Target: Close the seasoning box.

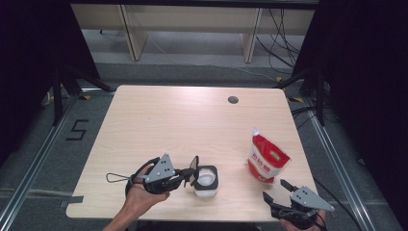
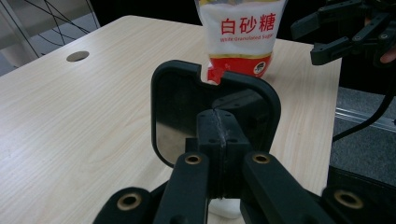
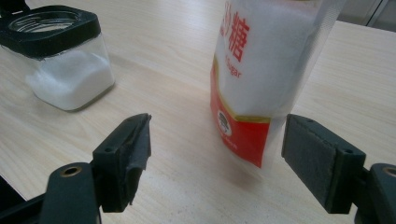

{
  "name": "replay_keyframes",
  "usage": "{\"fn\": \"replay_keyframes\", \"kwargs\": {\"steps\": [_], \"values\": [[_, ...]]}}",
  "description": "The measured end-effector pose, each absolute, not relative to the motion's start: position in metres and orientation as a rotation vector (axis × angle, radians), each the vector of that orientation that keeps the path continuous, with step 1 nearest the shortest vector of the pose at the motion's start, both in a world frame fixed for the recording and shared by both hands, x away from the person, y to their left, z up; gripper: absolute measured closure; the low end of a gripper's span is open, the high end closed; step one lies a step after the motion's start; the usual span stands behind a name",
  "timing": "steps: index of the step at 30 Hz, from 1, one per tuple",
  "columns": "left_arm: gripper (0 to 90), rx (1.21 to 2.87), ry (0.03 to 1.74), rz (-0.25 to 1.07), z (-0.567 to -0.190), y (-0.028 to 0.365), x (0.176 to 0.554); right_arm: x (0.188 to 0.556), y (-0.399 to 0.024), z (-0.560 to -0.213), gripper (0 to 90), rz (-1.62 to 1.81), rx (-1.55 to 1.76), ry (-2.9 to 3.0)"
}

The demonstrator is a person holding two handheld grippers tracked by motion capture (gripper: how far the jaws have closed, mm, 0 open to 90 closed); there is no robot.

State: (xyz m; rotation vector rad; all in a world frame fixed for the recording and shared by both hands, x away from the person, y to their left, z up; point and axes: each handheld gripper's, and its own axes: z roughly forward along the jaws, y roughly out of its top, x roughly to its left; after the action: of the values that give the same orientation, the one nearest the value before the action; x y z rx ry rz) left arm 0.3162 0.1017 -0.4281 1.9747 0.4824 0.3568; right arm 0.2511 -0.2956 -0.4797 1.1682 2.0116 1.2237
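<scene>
A clear square jar (image 1: pixel 208 182) with white sugar in it stands near the table's front edge, its black collar (image 3: pixel 44 28) uncovered. My left gripper (image 1: pixel 191 174) is shut on the edge of the jar's black lid (image 2: pixel 177 102), which stands upright just left of the jar's mouth. A red and white bag of granulated sugar (image 1: pixel 267 159) stands upright to the right. Below the bag, my right gripper (image 1: pixel 275 188) is open and points at it. The bag (image 3: pixel 266 60) stands a little beyond its pads (image 3: pixel 317 163), untouched.
The wooden table (image 1: pixel 183 120) has a round cable hole (image 1: pixel 233 99) near its far edge. Its front edge runs just under both hands. Beyond the table are grey floor, cables and wooden furniture legs.
</scene>
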Motion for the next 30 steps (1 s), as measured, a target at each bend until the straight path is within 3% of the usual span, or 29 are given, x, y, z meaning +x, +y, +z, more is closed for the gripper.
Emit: {"fn": "replay_keyframes", "kwargs": {"steps": [30], "values": [[87.8,2.020,0.494,0.292,-0.452,0.085,0.319,0.253,-0.297,-0.479,25.0,1.211,1.101,2.012]]}}
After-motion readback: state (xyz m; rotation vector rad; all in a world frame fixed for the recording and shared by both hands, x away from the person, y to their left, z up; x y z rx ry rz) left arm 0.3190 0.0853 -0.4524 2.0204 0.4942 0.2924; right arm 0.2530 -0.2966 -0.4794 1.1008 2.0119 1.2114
